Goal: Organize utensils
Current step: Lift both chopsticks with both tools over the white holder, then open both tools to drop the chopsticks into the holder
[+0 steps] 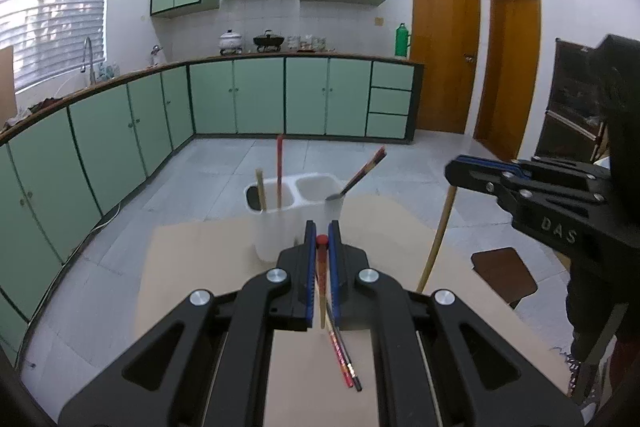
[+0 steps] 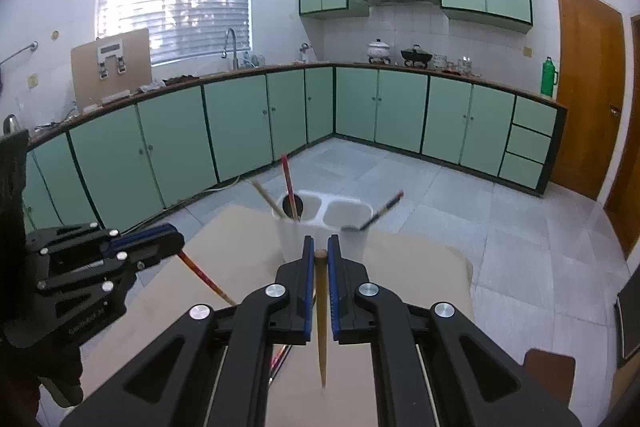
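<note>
Left gripper [image 1: 322, 239]: clamped on a red-tipped chopstick [image 1: 321, 267], gripped just under the top end, shaft hanging down between the blue pads [image 1: 309, 267] toward the table [image 1: 200, 259]. Held near the top, likely so the thin end can go first into the holder [image 1: 296, 195]. Below it, loose on the table: more chopsticks [image 1: 344, 359], dark and red-patterned, apparently not yet sorted.

Ahead of both grippers, near the table's far edge: white holder with two compartments. Left compartment: a pale stick [image 1: 261, 193] and a red stick [image 1: 279, 171], both standing nearly upright. Right compartment: a spoon [image 1: 362, 173] with patterned handle, leaning out to the right. Sorting by kind, it seems: sticks left, spoon right.

Right gripper [image 2: 320, 253]: shut tight on a plain wooden chopstick [image 2: 321, 315], again near the top end, point hanging down over the table. Seen from the left camera as the black tool at right, stick slanting down from it.

Relative to the tools: both held sticks above the table and short of the holder, not yet over either compartment. Holder dead ahead of each gripper, left compartment slightly left of the jaws. Next move probably forward over the left compartment, then release. Risk: a dangling tip catching the rim or the sticks already standing there.
</note>
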{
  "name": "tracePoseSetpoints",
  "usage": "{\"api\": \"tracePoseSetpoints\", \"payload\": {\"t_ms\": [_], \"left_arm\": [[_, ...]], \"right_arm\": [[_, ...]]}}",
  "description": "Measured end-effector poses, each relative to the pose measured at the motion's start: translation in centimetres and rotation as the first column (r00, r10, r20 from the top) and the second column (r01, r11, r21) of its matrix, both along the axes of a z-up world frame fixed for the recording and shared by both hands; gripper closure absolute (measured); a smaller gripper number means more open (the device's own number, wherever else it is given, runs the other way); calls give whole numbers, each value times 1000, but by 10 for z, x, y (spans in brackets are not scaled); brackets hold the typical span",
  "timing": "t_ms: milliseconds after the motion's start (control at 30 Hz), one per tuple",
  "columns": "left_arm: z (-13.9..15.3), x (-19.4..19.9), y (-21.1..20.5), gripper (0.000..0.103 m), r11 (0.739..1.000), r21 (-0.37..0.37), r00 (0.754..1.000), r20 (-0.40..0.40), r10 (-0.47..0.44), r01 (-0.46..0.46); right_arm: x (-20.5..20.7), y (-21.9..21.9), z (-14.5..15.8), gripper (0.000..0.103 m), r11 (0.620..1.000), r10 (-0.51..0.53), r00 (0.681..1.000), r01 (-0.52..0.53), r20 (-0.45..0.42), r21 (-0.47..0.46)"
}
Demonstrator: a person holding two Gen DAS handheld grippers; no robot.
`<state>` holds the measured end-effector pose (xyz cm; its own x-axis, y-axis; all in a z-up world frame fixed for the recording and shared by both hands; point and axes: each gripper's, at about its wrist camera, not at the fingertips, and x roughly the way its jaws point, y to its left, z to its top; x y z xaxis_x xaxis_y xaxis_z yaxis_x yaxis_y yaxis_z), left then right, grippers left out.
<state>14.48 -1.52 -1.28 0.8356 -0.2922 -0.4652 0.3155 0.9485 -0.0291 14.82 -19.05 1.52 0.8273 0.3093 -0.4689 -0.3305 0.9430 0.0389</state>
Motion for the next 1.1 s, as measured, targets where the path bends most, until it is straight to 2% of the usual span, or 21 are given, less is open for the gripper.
{"api": "tracePoseSetpoints", "payload": {"t_ms": [200, 367, 467, 600, 833, 1100], "left_arm": [[36, 11, -3, 98, 999, -38, 997, 74, -28, 31], [77, 31, -13, 98, 998, -46, 982, 185, -25, 34], [93, 50, -20, 98, 999, -43, 973, 230, -12, 23], [102, 77, -27, 98, 999, -37, 969, 245, 16, -7], [87, 125, -31, 98, 997, 0, 965, 249, 81, -84], [50, 170, -25, 98, 994, -1, 984, 146, 106, -107]], "right_arm": [[13, -9, 42, 96, 999, 12, 998, -15, 62, 44], [36, -13, 82, 96, 995, -12, 988, -3, 154, 95], [56, -15, 100, 96, 992, -38, 979, 14, 198, 123], [87, -13, 113, 97, 990, -74, 967, 42, 245, 133], [138, -4, 93, 97, 987, -124, 969, 98, 213, 126], [176, 5, 41, 96, 987, -142, 984, 133, 109, 92]]}}
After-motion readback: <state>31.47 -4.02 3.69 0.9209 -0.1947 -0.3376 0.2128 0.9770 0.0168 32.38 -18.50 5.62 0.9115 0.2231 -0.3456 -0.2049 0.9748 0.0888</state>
